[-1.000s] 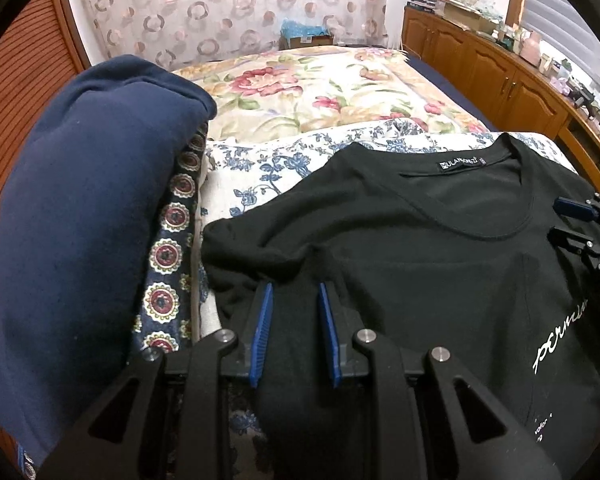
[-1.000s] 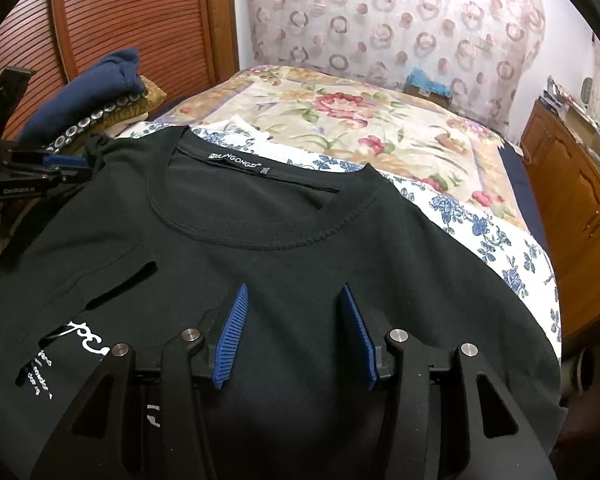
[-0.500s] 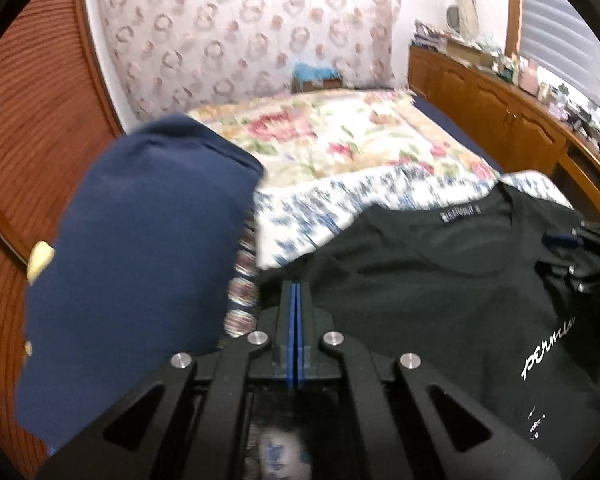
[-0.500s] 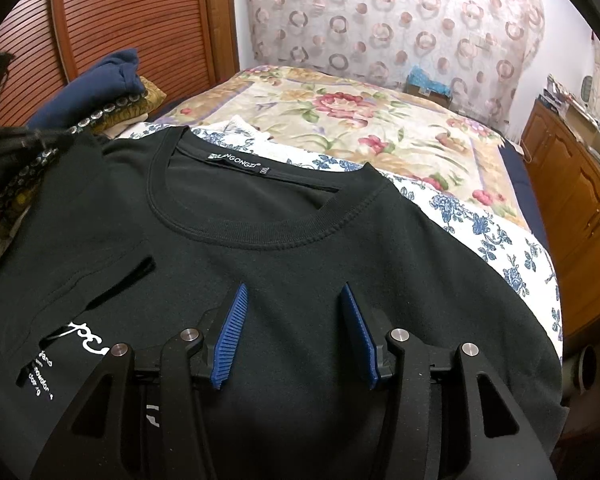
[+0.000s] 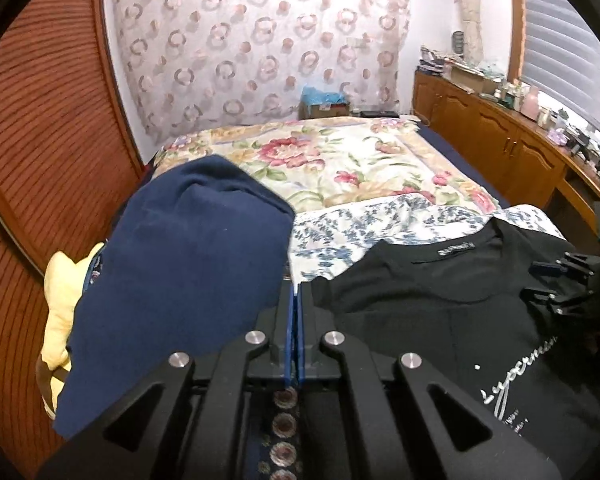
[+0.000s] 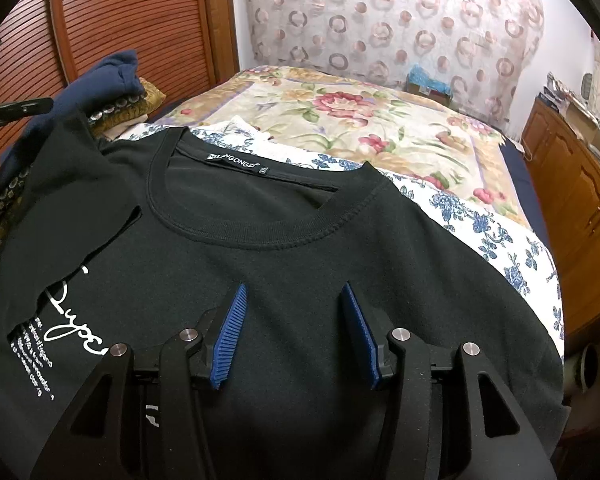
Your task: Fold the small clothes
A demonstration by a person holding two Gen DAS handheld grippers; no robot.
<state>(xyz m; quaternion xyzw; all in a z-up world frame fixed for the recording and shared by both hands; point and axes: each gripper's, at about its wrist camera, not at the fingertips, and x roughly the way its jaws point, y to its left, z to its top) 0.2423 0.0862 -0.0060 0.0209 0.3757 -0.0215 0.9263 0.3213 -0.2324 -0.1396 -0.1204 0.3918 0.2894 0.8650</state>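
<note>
Lifted black T-shirt [image 5: 440, 304] sleeve, pinched in left tool [image 5: 294, 300]

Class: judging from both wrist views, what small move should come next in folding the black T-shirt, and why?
Probably carry the left gripper, shut on the black cotton T-shirt's raised sleeve edge, across toward the collar. The right gripper hovers open over the chest.

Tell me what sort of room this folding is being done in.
A home bedroom, most likely. A bed with a floral bedspread fills the middle, wooden cabinets cluttered with household items run along one wall, and a ring-patterned curtain hangs behind. The black T-shirt lies spread on the bed.
</note>
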